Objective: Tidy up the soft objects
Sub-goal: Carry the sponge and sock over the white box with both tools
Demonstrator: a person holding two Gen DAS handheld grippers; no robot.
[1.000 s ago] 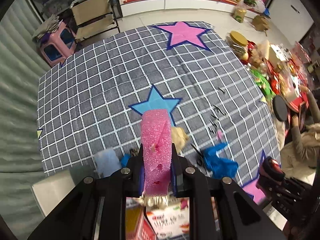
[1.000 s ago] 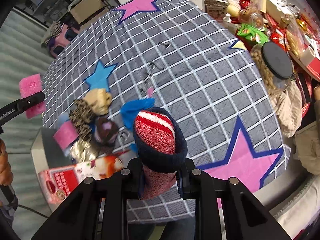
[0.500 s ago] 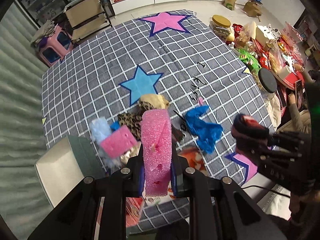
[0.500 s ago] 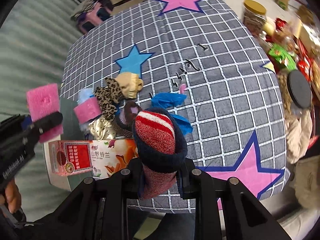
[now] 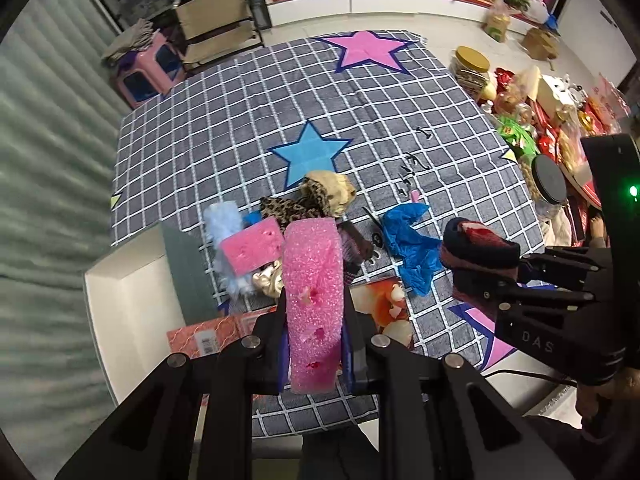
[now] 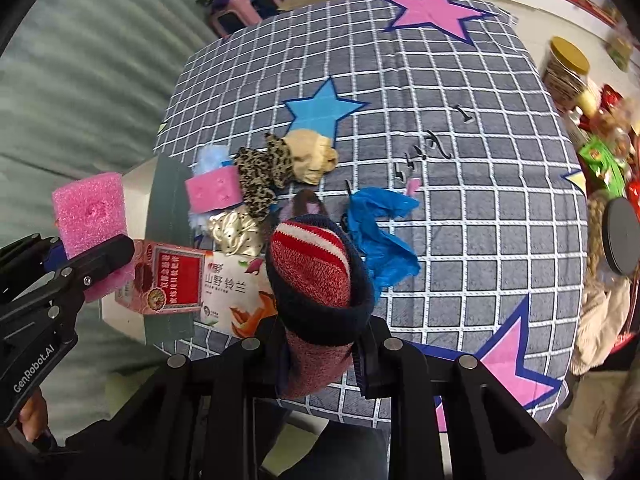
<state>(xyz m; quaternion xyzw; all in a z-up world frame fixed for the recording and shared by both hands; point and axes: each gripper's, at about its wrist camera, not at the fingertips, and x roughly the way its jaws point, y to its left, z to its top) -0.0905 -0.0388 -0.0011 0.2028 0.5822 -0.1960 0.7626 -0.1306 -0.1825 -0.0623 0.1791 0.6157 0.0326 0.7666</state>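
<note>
My left gripper point(image 5: 314, 356) is shut on a pink foam sponge point(image 5: 314, 300), held above the table's near edge; it also shows in the right wrist view point(image 6: 90, 216). My right gripper point(image 6: 320, 356) is shut on a red and navy sock point(image 6: 318, 280), seen in the left wrist view point(image 5: 478, 248) too. A pile of soft things lies on the checked cloth point(image 5: 248, 128): a second pink sponge point(image 5: 250, 248), a leopard scrunchie point(image 5: 290, 208), a beige cloth point(image 5: 332, 188), a light blue fluffy piece point(image 5: 222, 216) and a blue cloth point(image 5: 412, 240).
A white open box point(image 5: 128, 312) stands at the table's left near corner. A pink and orange printed carton point(image 6: 200, 284) lies by it. Small black hair clips point(image 6: 432, 148) lie mid-table. Jars and snack packs point(image 5: 536, 120) crowd the right side.
Both grippers have pulled back and up from the table, still holding the sponge and the sock. The pile and the white box have come into fuller view.
</note>
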